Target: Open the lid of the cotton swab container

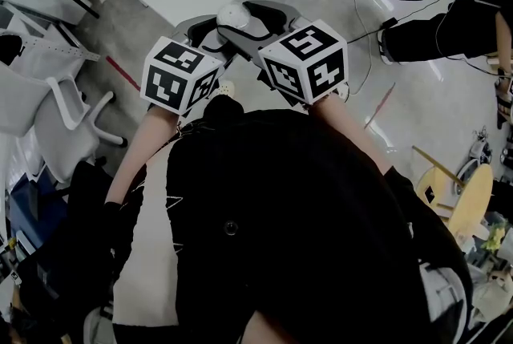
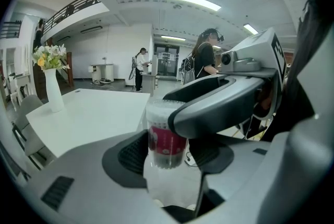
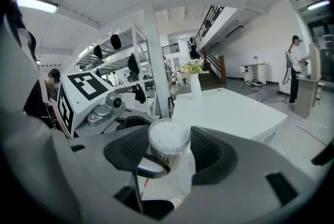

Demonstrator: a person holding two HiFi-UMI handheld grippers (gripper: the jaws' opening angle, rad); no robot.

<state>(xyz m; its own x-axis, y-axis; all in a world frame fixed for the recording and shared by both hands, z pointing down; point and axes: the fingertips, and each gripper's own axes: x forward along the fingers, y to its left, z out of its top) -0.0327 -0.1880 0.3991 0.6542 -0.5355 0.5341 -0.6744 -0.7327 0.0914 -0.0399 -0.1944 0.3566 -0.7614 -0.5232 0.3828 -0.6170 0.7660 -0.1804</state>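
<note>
The cotton swab container (image 2: 167,137) is a clear tub with a red label, and it has white swab tips at its top (image 3: 169,137). My left gripper (image 2: 167,142) is shut on its body, held up in front of my chest. My right gripper (image 3: 169,151) stands crosswise to the left one. Its jaws are wide, with the container's top between the pads and no clear press on it. One right finger (image 2: 229,105) lies over the container's top in the left gripper view. From the head view I see both marker cubes (image 1: 180,76) (image 1: 309,62) side by side; the container is hidden there.
A white table (image 2: 88,113) with a vase of flowers (image 2: 52,82) stands ahead. Several people (image 2: 141,69) stand in the background. Office chairs (image 1: 56,114) are at my left. Cables (image 1: 361,22) cross the floor, and a round wooden table (image 1: 469,202) is at my right.
</note>
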